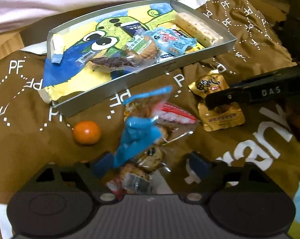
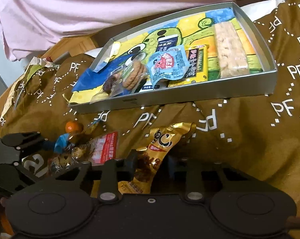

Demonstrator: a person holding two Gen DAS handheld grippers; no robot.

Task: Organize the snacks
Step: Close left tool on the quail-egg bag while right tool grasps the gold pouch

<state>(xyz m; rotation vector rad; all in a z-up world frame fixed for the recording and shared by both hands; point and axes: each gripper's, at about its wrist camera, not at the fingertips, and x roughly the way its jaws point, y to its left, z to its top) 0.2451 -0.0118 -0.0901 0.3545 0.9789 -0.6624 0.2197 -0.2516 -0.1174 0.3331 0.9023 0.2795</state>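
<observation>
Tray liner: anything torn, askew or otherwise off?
Yes. The painted liner in the metal tray is ragged at its near-left corner, where the torn yellow edge spills past the rim. A loose pale strip lies at the left end.

Matt metal tray point(image 1: 191, 63), glossy gold foil packet point(image 2: 162, 145), brown cloth point(image 1: 30, 135).

The scene is viewed low and close from both wrists, facing the silver tray point(image 1: 219, 48) point(image 2: 269, 79). The tray, orange point(image 1: 87, 132) point(image 2: 73, 127) and brown cloth point(image 1: 20, 139) point(image 2: 249, 139) are shared.
</observation>
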